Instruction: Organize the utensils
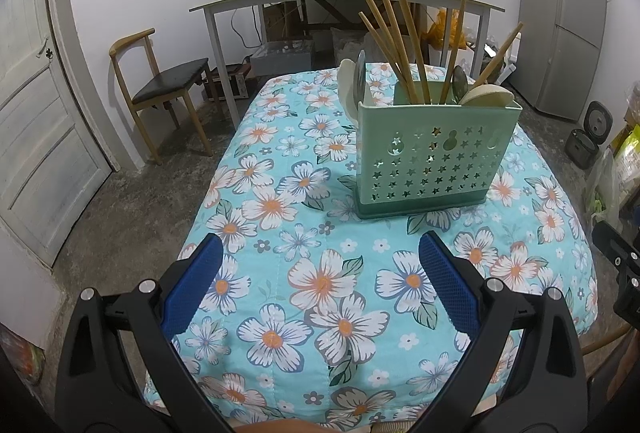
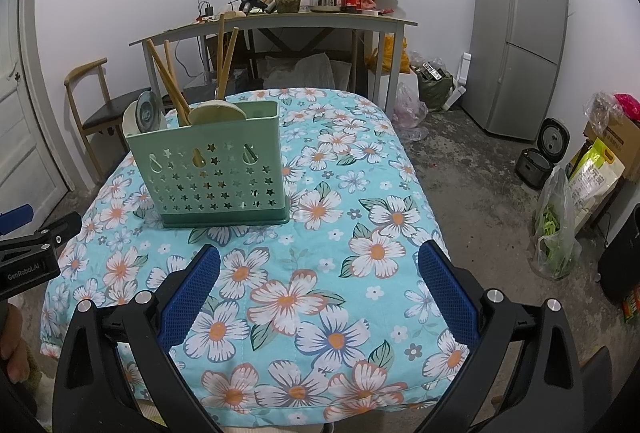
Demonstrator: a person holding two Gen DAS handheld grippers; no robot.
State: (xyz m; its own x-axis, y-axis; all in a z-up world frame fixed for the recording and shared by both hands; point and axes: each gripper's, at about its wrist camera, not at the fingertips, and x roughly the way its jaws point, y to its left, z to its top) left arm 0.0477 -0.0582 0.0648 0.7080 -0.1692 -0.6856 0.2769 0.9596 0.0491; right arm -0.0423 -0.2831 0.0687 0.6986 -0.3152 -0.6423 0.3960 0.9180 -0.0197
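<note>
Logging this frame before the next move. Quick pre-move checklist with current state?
1. Left gripper empty, open: ok.
2. Right gripper empty, open: ok.
3. Caddy upright on the cloth: ok.
4. Chopsticks stand in the caddy: ok.
5. Spoons sit in the caddy: ok.
6. Loose utensils left on the cloth: none seen in either view; area behind the caddy hidden, cannot tell.
</note>
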